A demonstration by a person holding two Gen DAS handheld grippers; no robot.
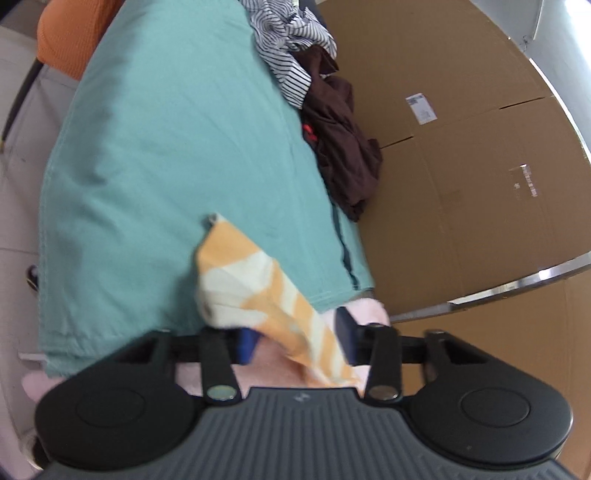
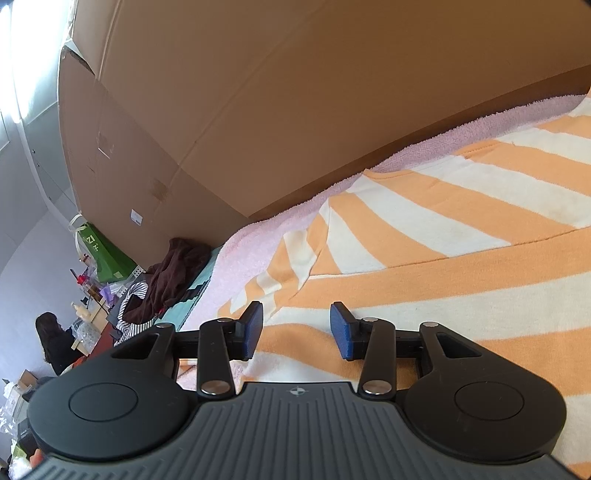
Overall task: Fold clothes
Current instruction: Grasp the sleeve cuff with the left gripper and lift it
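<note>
An orange-and-white striped garment (image 2: 443, 240) lies spread on a pink towel (image 2: 258, 236). My right gripper (image 2: 297, 328) hovers open just over its near part, with nothing between the blue pads. In the left wrist view, a striped sleeve end (image 1: 251, 280) of the same garment runs slantwise through the gap of my left gripper (image 1: 297, 336). Its fingers stand wide apart, so it is open. The sleeve tip reaches onto a teal cloth (image 1: 166, 147). The pink towel (image 1: 369, 308) shows beneath the fingers.
A dark brown garment (image 1: 343, 147) and a black-and-white striped shirt (image 1: 288, 37) lie heaped beyond the teal cloth, against a tall cardboard wall (image 1: 461, 147). An orange cushion (image 1: 70, 33) sits far left. A person (image 2: 51, 343) sits in the background near a green bag (image 2: 107, 254).
</note>
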